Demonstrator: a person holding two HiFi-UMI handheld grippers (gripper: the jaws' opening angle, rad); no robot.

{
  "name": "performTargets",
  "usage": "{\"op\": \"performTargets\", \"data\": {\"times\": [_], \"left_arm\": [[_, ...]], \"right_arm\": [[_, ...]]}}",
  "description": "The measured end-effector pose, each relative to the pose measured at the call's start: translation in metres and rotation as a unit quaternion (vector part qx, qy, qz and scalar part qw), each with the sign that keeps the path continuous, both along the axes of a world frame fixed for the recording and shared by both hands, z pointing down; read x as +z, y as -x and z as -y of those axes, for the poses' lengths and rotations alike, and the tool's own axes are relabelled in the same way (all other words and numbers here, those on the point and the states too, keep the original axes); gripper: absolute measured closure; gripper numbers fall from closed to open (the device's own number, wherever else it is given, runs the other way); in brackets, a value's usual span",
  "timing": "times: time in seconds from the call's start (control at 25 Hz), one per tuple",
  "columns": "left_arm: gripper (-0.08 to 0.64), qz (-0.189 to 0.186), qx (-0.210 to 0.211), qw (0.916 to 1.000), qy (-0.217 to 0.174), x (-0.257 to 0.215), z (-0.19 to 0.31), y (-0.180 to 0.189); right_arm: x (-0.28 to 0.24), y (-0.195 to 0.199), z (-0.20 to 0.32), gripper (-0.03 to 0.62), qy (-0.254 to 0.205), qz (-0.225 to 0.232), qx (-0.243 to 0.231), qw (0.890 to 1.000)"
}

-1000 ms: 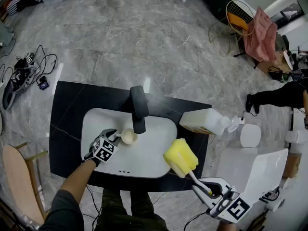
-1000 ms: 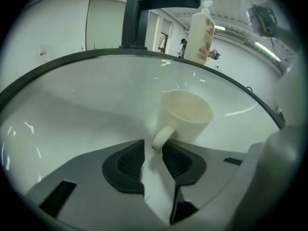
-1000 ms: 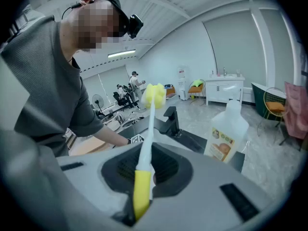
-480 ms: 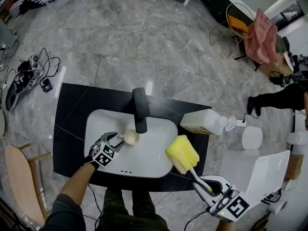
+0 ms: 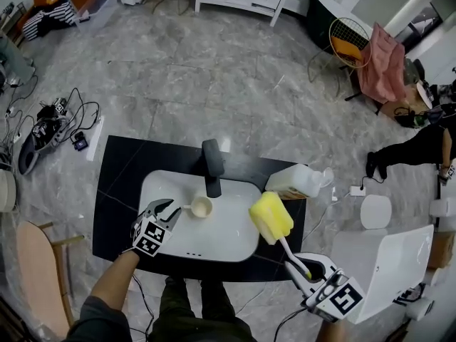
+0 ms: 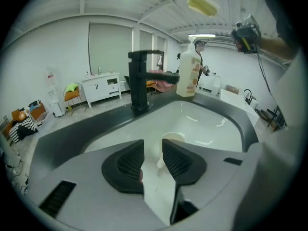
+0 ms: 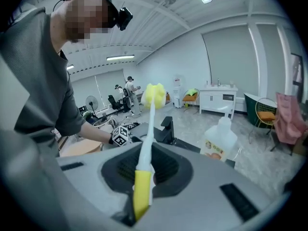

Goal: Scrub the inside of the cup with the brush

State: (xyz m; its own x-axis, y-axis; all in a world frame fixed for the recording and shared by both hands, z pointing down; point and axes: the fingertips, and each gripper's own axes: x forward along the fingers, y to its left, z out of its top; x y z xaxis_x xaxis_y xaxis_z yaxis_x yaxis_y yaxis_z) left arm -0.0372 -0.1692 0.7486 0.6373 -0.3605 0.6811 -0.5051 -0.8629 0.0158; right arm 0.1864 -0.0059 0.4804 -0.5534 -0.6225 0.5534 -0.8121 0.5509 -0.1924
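Closing just now, left gripper pinches the cup by its handle above the sink; right gripper clamps the sponge brush.

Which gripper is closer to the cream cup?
Left. The left gripper grips the cup by its handle; the right gripper, holding the brush, is off the counter, front right.

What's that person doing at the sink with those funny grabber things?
Getting ready to wash a cup. The left gripper reaches into the sink, and its jaws have just been closing around the cup's handle; whether they pinch it yet is hard to tell. The right gripper is clamped on a brush with a yellow sponge head, held up over the sink's right edge. The brush isn't in the cup yet, so no scrubbing has started.
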Motion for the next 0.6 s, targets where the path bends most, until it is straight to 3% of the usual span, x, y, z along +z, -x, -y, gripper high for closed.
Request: {"op": "performTargets", "data": {"times": [0.16, 0.6], "left_arm": [[0.488, -0.034, -0.015, 0.9986, -0.037, -0.065, 0.002, 0.005], [0.529, -0.111, -0.019, 0.9845, -0.134, -0.235, -0.037, 0.017]], "right_arm": [[-0.013, 0.002, 0.001, 0.566, -0.009, -0.002, 0.023, 1.0], [-0.055, 0.011, -0.015, 0.566, -0.046, -0.006, 0.079, 0.996]]}}
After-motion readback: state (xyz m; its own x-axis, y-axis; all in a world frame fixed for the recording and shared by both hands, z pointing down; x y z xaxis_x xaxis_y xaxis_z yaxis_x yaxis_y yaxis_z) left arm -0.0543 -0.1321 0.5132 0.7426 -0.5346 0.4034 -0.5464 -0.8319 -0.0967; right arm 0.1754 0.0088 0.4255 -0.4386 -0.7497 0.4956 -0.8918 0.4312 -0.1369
